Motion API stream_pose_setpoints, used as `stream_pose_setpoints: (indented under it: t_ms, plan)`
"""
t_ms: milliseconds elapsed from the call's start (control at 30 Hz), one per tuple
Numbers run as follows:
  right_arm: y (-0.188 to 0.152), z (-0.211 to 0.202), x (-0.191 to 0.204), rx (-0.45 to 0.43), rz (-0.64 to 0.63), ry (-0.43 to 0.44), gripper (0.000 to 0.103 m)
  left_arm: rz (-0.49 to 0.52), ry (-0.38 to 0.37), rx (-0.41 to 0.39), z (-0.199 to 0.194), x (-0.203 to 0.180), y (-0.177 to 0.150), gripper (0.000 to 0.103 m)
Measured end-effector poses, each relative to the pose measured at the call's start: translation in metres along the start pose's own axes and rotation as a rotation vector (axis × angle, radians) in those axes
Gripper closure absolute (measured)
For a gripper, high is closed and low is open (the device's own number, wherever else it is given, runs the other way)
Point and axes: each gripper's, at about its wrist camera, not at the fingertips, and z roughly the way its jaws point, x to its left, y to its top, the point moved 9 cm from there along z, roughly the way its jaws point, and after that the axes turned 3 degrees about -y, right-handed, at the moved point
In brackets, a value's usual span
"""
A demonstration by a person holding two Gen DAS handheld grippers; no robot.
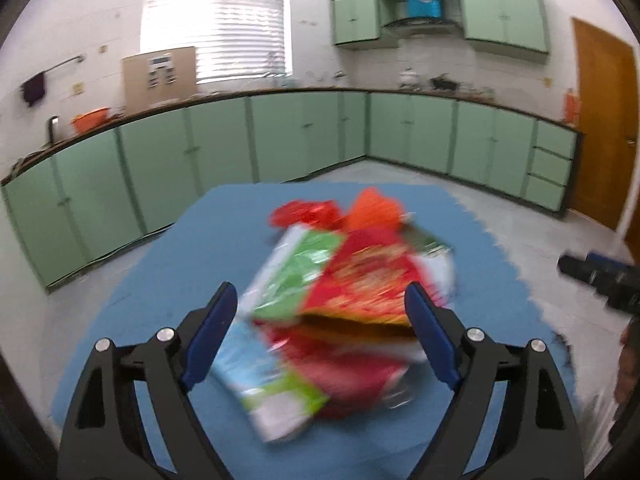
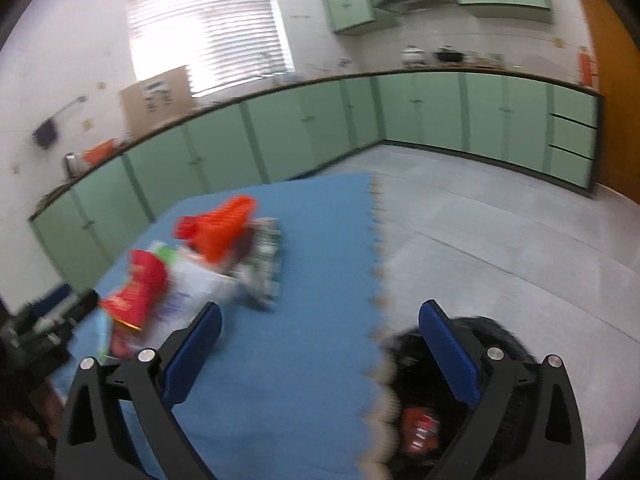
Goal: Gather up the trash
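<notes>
The left gripper [image 1: 320, 312] hovers over a heap of snack wrappers [image 1: 340, 292] lying on the blue foam mat [image 1: 160, 264], its jaws spread wide with the blurred packets framed between the blue pads but, as far as the left wrist view shows, not pressed by either pad — it holds nothing. The heap sits toward the middle of the mat, nearer its far edge than its near one, and is a jumble of red, green, white and orange bags overlapping one another. The right gripper [image 2: 320, 344] is likewise wide open and empty, poised over the mat's toothed right edge [image 2: 380, 308]; just beyond that edge, on the grey floor, stands a black-lined trash bin [image 2: 496, 332] with a red wrapper [image 2: 420, 428] already lying inside, partly behind the right finger. Judging from this, the step in hand is the return to the pile for another piece — one item appears binned, most of the litter is not yet collected. The next move calls for the left gripper to drop onto a single wrapper, likely the red-and-orange bag nearest its right pad, and close on a crumpled fold rather than a flat face, since slick foil may slide out; then carry it across the mat's right edge to the bin.
</notes>
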Motion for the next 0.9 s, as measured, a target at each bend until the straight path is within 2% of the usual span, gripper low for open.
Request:
stream_pose_setpoints:
  t_ms: [67, 167, 300, 533, 767, 900]
  plan:
    - [0.005, 0.009, 0.032, 0.002, -0.019, 0.069, 0.006, -0.016, 0.037, 0.017, -0.003, 0.018, -0.008, 0.020]
    - [0.005, 0.018, 0.069, 0.002, -0.068, 0.124, 0.008, -0.047, 0.060, 0.035, -0.004, 0.037, -0.017, 0.020]
    - [-0.002, 0.032, 0.103, 0.034, -0.099, 0.175, 0.021, -0.050, 0.089, 0.034, -0.005, 0.052, -0.026, 0.020]
    - [-0.009, 0.040, 0.124, 0.051, -0.125, 0.182, 0.033, -0.064, 0.114, 0.012, 0.008, 0.073, -0.019, 0.020]
    - [-0.017, 0.050, 0.138, 0.091, -0.163, 0.191, 0.038, -0.108, 0.100, 0.014, 0.016, 0.088, -0.018, 0.020]
    - [-0.024, 0.056, 0.145, 0.135, -0.149, 0.224, 0.051, -0.107, 0.104, 0.017, 0.015, 0.091, -0.024, 0.020]
